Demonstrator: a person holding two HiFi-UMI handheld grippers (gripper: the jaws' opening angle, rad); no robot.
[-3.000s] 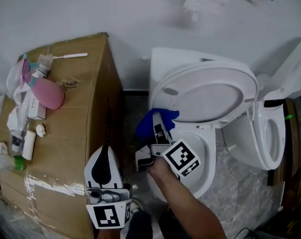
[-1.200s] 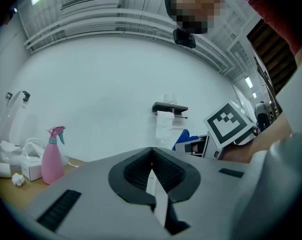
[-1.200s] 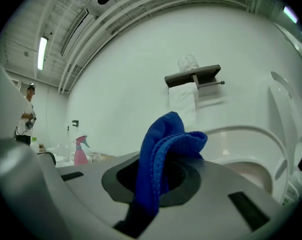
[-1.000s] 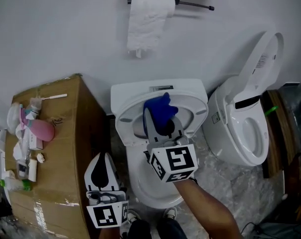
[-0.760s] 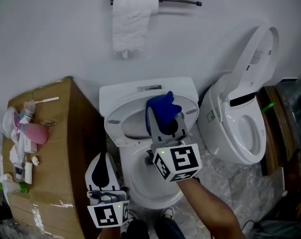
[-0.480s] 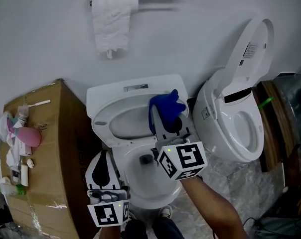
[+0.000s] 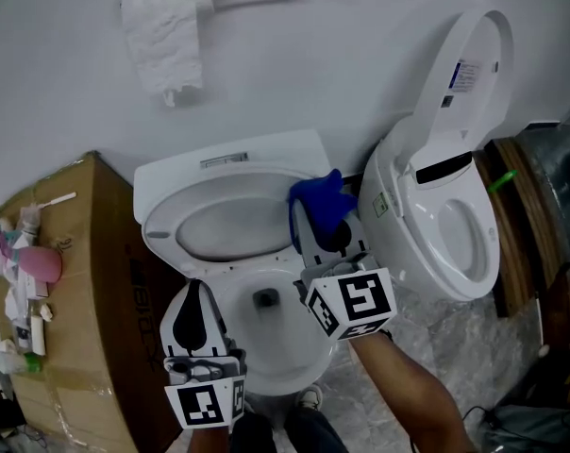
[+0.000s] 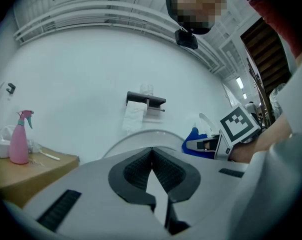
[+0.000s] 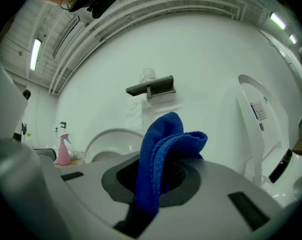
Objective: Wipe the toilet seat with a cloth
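Note:
The white toilet [image 7: 266, 343] stands in the middle, its seat and lid [image 7: 230, 220] tipped up against the tank. My right gripper [image 7: 319, 220] is shut on a folded blue cloth [image 7: 320, 196], which sits at the right edge of the raised seat; whether it touches is unclear. In the right gripper view the cloth [image 9: 163, 146] stands up out of the jaws. My left gripper [image 7: 192, 298] hovers over the bowl's left rim, shut and empty, its pads [image 8: 163, 169] pressed together.
A second toilet [image 7: 455, 243] with its lid up stands close on the right. A cardboard box [image 7: 87, 291] on the left carries a pink spray bottle [image 7: 38, 264] and small items. A toilet paper roll [image 7: 162, 31] hangs on the wall above.
Both grippers have shifted rightward relative to the toilet. The cloth went from the middle of the raised seat to its right edge. The left gripper now hangs over the bowl's left rim.

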